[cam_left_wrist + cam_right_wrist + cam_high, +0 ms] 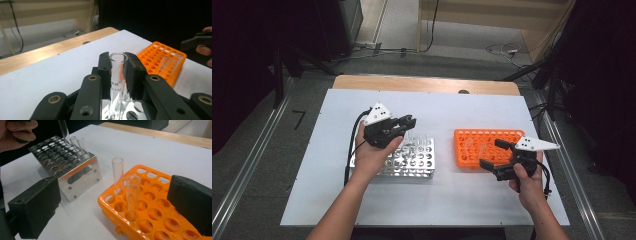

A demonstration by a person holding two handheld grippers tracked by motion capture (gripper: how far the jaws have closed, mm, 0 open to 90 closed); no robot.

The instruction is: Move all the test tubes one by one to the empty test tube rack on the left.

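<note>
Left gripper point(117, 75) clamped on a clear glass test tube point(117, 82), tube upright, long axis vertical, lower end just above the holes of the metal rack point(412, 160). Orange rack point(484, 147) off to the right, well apart, nearer to the right gripper point(498, 156), jaws spread wide and holding nothing, beside two tubes standing there. Tube transparent, rim open, small print on the wall

held test tube's point(117, 75) foot cut off by frame edge, printed lettering too blurred to read
</note>
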